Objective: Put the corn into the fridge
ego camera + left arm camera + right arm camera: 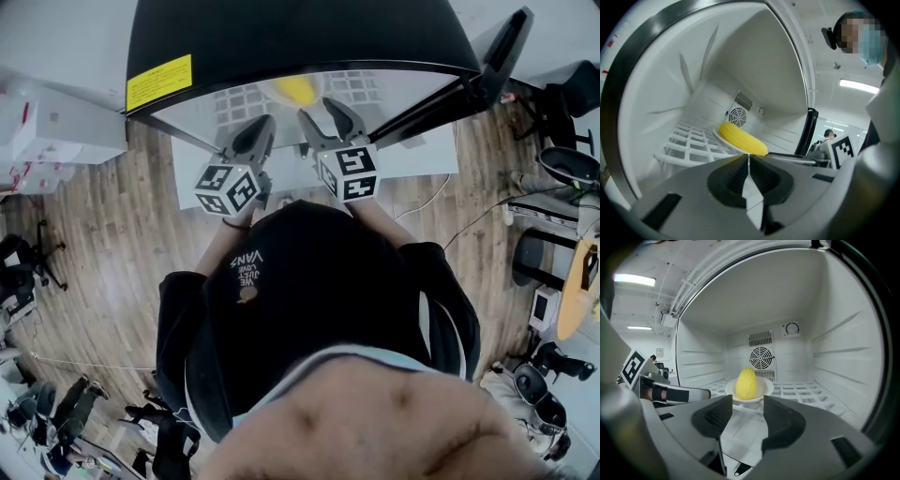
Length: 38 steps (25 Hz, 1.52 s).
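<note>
A yellow corn cob (746, 383) lies on a small white plate (765, 389) on the wire shelf inside the open white fridge (843, 357). The corn (742, 138) shows in the left gripper view too, and as a yellow blur (296, 89) in the head view. My right gripper (747, 407) is open just in front of the plate, with nothing between its fingers. My left gripper (746, 164) is shut and empty, held at the fridge's mouth to the left. Both grippers (265, 131) (319, 117) point into the fridge.
The fridge's black door (506, 47) stands open to the right. A fan grille (761, 356) sits on the back wall behind the plate. The white wire shelf (806, 391) extends on both sides of the plate. Office chairs (572, 164) and wooden floor surround the fridge.
</note>
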Available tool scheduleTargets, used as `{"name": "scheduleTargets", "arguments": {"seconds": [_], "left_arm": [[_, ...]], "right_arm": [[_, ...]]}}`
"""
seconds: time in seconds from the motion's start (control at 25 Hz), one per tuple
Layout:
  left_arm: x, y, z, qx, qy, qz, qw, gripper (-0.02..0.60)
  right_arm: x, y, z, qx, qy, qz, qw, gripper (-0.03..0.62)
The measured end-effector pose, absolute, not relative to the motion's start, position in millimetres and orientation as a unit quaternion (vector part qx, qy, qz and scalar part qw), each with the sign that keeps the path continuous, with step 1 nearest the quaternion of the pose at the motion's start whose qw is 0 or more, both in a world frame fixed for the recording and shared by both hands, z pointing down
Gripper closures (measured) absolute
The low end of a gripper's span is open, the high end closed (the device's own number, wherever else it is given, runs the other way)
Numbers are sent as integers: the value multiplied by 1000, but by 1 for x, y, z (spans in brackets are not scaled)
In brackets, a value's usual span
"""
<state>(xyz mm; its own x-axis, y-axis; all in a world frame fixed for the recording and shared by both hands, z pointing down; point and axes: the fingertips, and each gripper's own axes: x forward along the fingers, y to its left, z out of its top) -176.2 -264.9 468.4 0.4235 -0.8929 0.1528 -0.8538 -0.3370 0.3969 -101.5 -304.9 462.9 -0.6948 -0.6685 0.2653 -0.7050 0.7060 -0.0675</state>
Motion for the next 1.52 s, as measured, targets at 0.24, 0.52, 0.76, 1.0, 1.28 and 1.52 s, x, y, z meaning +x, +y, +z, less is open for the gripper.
{"name": "scheduleTargets", "arguments": {"seconds": [0.24,0.52,0.76,1.0,1.28,1.52], "left_arm": [[-167,-258,467,819,-531,-38,213,557],[-155,-248,460,822,-532,-35,201,557],[-146,-237,459,820,-538,-32,193,557],[-134,-225,459,817,-542,-32,195,557],[-126,-211,462,807,-556,-30,196,557],[-121,-202,463,799,-566,-32,200,557]], "right_arm": [[-97,-298,458,368,-921,73,107,387],[-88,-286,454,363,-924,61,100,470],[-75,-276,452,365,-924,54,100,522],[-64,-264,452,361,-926,52,96,554],[-54,-250,452,347,-931,52,95,577],[-49,-241,455,335,-935,52,99,582]]}}
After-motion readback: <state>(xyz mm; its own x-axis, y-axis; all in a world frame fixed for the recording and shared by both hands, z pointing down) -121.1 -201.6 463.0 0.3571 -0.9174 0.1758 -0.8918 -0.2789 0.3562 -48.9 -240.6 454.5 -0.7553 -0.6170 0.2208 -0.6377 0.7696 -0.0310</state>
